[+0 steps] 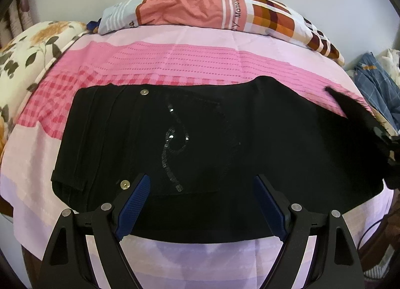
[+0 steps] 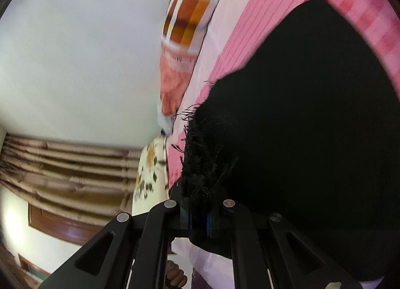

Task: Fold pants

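Black pants with a sequin swirl and metal buttons lie flat on the pink bedsheet, waist to the left. My left gripper is open, its blue pads hovering over the pants' near edge, holding nothing. My right gripper is shut on the frayed hem of the pants' leg end and lifts it off the bed; it also shows at the right edge of the left wrist view. The rest of the pants spread out beyond it.
A patterned orange and white pillow lies at the head of the bed. A floral cushion sits at the left. Blue checked cloth is piled off the right side. Curtains and a white wall show in the right wrist view.
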`<state>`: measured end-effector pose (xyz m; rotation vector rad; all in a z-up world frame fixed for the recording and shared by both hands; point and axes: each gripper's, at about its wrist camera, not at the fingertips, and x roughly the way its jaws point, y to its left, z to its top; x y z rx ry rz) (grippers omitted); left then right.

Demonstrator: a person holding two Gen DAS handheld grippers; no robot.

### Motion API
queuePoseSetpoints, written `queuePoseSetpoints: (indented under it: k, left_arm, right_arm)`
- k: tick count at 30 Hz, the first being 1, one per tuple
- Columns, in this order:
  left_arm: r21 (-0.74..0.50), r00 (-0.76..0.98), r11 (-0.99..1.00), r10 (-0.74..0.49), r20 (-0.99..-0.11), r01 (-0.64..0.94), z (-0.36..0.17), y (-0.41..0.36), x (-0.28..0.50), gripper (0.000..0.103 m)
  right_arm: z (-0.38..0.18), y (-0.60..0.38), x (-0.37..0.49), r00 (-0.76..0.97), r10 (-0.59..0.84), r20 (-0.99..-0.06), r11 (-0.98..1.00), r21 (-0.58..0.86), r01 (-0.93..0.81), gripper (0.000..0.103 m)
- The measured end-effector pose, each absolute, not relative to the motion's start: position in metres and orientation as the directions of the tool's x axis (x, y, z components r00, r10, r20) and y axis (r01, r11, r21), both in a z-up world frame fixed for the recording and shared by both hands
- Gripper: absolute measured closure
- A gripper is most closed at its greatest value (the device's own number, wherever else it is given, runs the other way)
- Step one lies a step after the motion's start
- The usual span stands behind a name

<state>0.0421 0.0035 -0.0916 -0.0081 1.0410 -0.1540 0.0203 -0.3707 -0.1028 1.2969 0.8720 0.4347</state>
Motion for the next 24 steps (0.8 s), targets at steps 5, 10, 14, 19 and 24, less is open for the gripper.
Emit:
queuePoseSetpoints:
  k: [5, 10, 14, 19, 24]
  left_arm:
    - [-0.099, 0.499, 0.990, -0.135, -0.856, 0.098, -0.092, 0.014, 0.042, 0.019]
    - [-0.126, 0.486, 0.990, -0.144, -0.862, 0.071, -0.098, 0.025, 0.043, 0.019]
    - [-0.158, 0.470, 0.986, -0.164, -0.867, 0.053, -0.104, 0.031, 0.045, 0.019]
    - [-0.174, 0.466, 0.984, -0.175, -0.867, 0.045, -0.107, 0.033, 0.044, 0.019]
    - [-0.174, 0.465, 0.984, -0.177, -0.867, 0.049, -0.107, 0.033, 0.043, 0.019]
  right_arm:
    - [-0.109, -0.318, 0.040, 0.526, 0.788, -0.319, 0.273, 0.948, 0.165, 0.096]
    - [-0.116, -0.283, 0.041, 0.463, 0.820, -0.336, 0.295, 0.942, 0.161, 0.095]
    - [-0.120, -0.269, 0.048, 0.428, 0.825, -0.368, 0.329, 0.930, 0.164, 0.094]
    - [-0.119, -0.257, 0.050, 0.403, 0.820, -0.407, 0.378, 0.913, 0.153, 0.093]
    - [-0.118, -0.251, 0.043, 0.381, 0.808, -0.449, 0.433, 0.891, 0.133, 0.093]
